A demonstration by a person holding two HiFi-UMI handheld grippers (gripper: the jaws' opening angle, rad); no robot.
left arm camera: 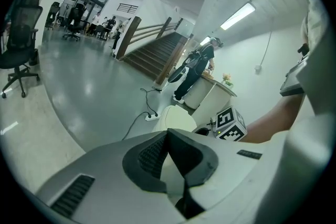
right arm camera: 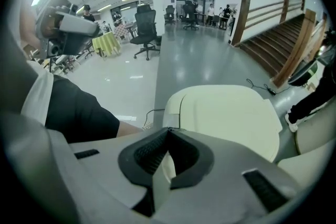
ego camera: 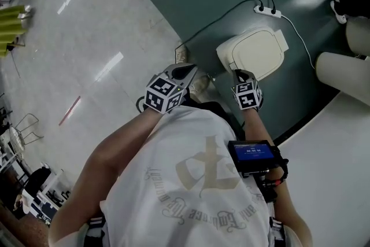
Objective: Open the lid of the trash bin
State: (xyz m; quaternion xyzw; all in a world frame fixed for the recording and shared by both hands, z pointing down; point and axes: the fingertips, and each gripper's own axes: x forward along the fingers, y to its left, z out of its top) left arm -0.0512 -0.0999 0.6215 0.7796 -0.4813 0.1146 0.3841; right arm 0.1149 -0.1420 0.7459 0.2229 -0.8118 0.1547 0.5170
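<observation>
- Yellow-green cloth [ego camera: 11, 25] sits at the far upper left of the head view, well away from everything else.
- Left gripper [ego camera: 188, 71] is left of centre, marker cube toward the person. In its own view the jaws [left arm camera: 168, 131] are pinched together at the tips with nothing in them, just held up in the air over the floor [ego camera: 115, 37].
- Right gripper [ego camera: 240, 73] is a bit right of centre, tips right by the bin's near edge. Can't tell if it actually touches. Its own view shows the jaws [right arm camera: 168, 129] closed tip to tip too, and empty.
- Bin [ego camera: 225, 55] is cream, standing on the dark grey floor in the upper middle-right of the head view, just past the right gripper. It fills the middle of the right gripper view [right arm camera: 173, 107].
- Lid [ego camera: 260, 48] is flat down, so the bin's closed.
- Power strip [ego camera: 267, 10] lies just above the bin in the frame, with a black cable [ego camera: 219, 20] running down-left from it.
</observation>
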